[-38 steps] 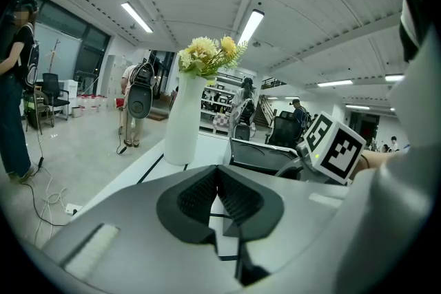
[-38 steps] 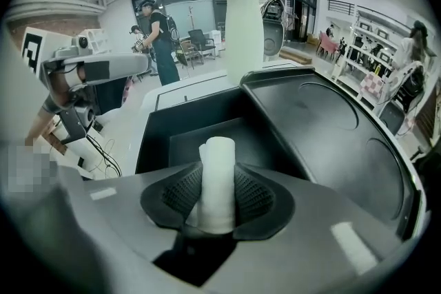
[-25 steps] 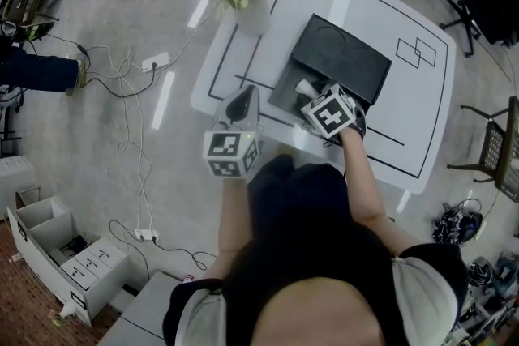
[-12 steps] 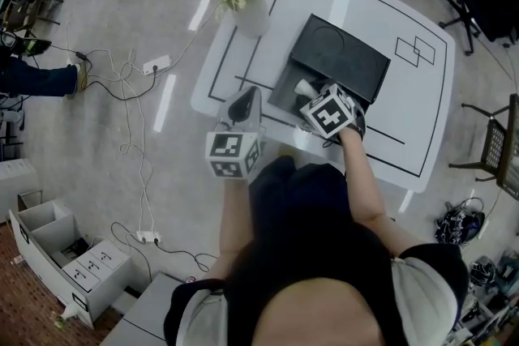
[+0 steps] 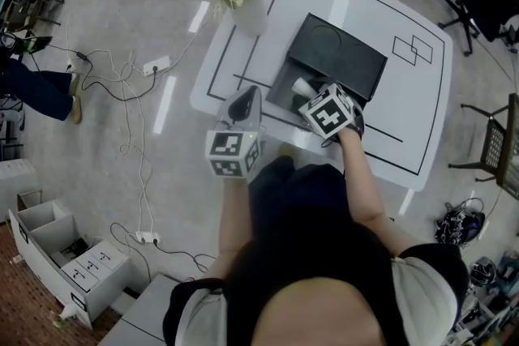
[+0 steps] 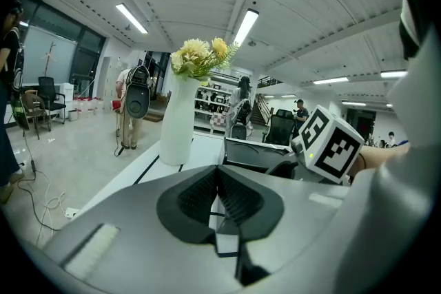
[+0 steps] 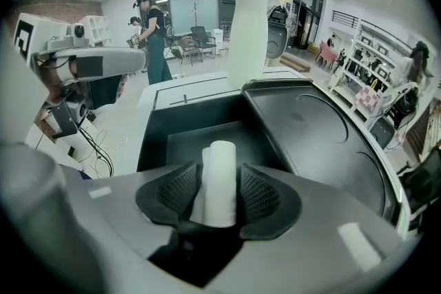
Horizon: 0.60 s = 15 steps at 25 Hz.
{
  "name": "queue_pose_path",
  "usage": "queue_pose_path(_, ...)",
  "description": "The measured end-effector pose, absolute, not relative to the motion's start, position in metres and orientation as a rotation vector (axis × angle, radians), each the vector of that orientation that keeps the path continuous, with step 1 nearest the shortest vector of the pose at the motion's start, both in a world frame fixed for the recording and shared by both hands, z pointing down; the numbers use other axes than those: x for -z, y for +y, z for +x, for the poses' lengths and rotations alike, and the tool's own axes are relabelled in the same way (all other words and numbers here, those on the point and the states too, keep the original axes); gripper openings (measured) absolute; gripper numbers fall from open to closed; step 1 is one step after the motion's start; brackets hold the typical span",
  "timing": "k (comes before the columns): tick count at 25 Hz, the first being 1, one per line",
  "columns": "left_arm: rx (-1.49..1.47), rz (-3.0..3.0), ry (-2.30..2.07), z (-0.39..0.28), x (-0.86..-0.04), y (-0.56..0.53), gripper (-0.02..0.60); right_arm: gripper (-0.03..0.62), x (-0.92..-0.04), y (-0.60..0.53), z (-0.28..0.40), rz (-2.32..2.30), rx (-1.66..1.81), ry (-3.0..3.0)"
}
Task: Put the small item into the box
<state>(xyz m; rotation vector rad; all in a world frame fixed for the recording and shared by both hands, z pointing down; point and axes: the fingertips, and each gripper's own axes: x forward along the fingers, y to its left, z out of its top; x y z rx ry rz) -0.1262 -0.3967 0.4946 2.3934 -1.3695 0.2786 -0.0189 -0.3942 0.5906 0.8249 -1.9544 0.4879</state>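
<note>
Right gripper view: white roll [image 7: 219, 182] between jaws, just opening.

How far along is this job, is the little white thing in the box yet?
Done: the white roll is over the open black box. In hand: the jaws of the right gripper have just been opening, the roll between them, apparently being let go. Left: the roll settling inside and the gripper lifting clear.

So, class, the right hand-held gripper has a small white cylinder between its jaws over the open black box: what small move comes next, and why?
Probably draw the right hand-held gripper back, clear of the open black box. Its jaws have just been opening, the small white cylinder sits loose between them inside the box, so it looks released.
</note>
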Motion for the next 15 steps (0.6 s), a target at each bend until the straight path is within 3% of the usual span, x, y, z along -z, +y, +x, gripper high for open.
queue_pose_path(15, -0.260, 2.423, -1.369, -0.122, -0.484, -0.390, 0.009, 0.204, -0.568, -0.392, -0.021, 0.863, -0.459, -2.012)
